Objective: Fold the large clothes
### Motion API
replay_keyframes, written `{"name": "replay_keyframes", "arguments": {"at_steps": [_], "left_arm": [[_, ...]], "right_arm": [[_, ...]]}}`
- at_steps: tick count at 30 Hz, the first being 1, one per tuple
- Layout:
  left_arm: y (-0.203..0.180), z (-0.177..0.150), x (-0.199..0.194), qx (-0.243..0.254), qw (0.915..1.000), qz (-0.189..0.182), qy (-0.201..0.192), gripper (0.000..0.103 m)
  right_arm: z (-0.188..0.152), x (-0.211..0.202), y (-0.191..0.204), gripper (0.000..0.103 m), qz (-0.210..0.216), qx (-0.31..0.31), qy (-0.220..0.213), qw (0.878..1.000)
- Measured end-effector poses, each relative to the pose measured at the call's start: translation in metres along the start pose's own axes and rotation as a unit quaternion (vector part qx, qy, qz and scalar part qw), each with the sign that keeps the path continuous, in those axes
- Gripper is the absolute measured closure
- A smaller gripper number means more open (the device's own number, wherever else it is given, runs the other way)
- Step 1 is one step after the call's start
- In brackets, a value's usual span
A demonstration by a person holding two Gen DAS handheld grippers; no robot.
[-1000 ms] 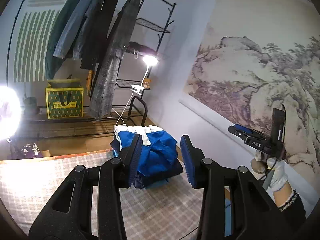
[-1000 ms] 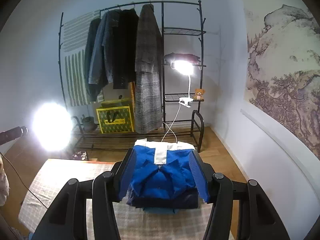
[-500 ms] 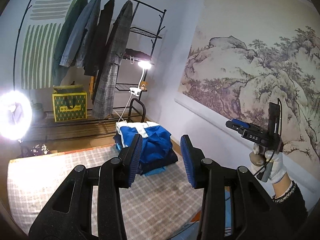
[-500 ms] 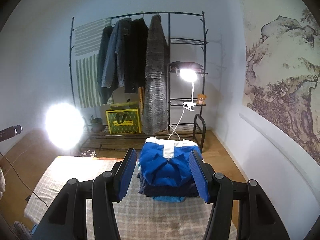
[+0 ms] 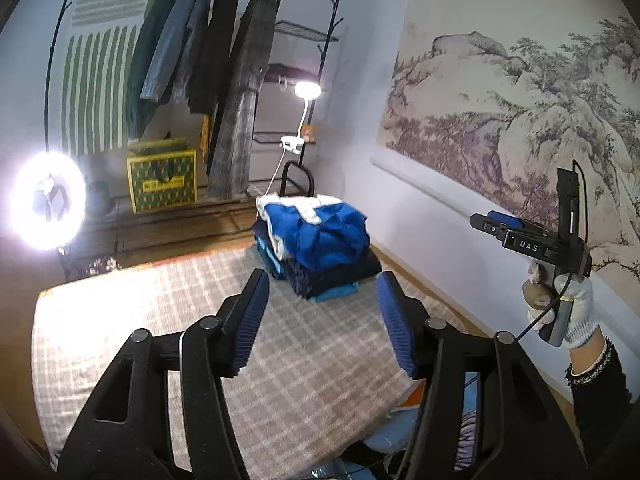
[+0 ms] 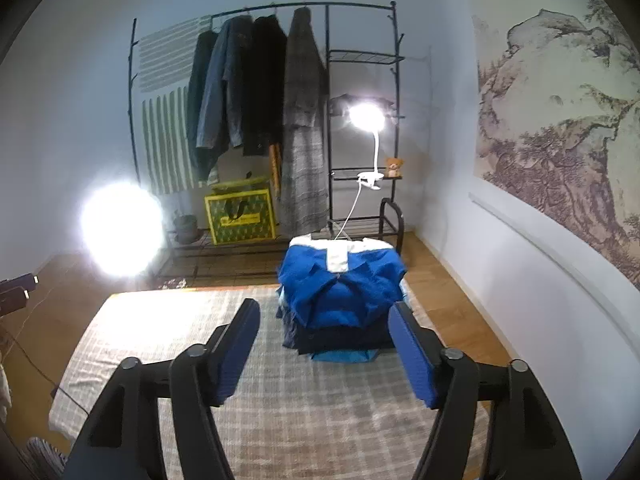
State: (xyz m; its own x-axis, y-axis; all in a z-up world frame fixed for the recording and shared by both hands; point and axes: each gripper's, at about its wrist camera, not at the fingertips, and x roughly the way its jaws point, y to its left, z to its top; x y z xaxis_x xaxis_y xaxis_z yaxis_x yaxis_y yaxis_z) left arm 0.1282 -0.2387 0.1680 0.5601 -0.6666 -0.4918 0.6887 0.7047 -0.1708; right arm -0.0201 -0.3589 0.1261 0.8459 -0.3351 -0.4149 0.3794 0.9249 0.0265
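A stack of folded clothes [image 5: 320, 246] [image 6: 340, 292], topped by a blue and white garment, sits at the far right corner of the checked bed cover [image 5: 168, 320] [image 6: 192, 332]. My left gripper [image 5: 320, 312] hovers over the cover short of the stack, jaws opening, nothing between them. My right gripper [image 6: 326, 340] also hangs back from the stack, jaws opening and empty. In the left wrist view the right gripper's body [image 5: 532, 240] shows at the right, held in a gloved hand [image 5: 568, 312].
A black clothes rack [image 6: 264, 112] with hanging coats stands behind the bed, with a green bag [image 6: 240, 218] below. A ring light [image 6: 120, 230] glares at left and a clip lamp [image 6: 366, 118] shines on the shelf. Bluish cloth [image 5: 404, 440] lies below the bed's near edge.
Both grippers have drawn back from the folded stack, which looks smaller and farther now. Both pairs of jaws stand wider apart than before.
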Motion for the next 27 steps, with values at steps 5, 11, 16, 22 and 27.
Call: {"name": "replay_keyframes", "arguments": {"at_steps": [5, 11, 16, 22, 27], "left_arm": [[0.009, -0.023, 0.019, 0.001, 0.9999, 0.011, 0.009, 0.029], [0.014, -0.046, 0.039, 0.008, 0.9997, 0.020, 0.007, 0.021], [0.015, -0.058, 0.057, 0.017, 0.9993, 0.034, 0.004, 0.007], [0.024, -0.073, 0.079, 0.007, 0.9986, 0.052, 0.007, 0.001], [0.031, -0.084, 0.102, -0.001, 0.9974, 0.068, 0.025, 0.000]], "right_arm": [[-0.021, 0.008, 0.017, 0.013, -0.026, -0.011, -0.008, 1.000], [-0.037, 0.025, 0.027, 0.000, -0.050, -0.005, -0.015, 0.999], [-0.050, 0.042, 0.036, 0.000, -0.058, -0.006, -0.015, 0.998], [-0.066, 0.066, 0.045, 0.000, -0.060, 0.006, -0.011, 0.998], [-0.077, 0.086, 0.054, 0.000, -0.070, 0.007, -0.009, 0.997]]}}
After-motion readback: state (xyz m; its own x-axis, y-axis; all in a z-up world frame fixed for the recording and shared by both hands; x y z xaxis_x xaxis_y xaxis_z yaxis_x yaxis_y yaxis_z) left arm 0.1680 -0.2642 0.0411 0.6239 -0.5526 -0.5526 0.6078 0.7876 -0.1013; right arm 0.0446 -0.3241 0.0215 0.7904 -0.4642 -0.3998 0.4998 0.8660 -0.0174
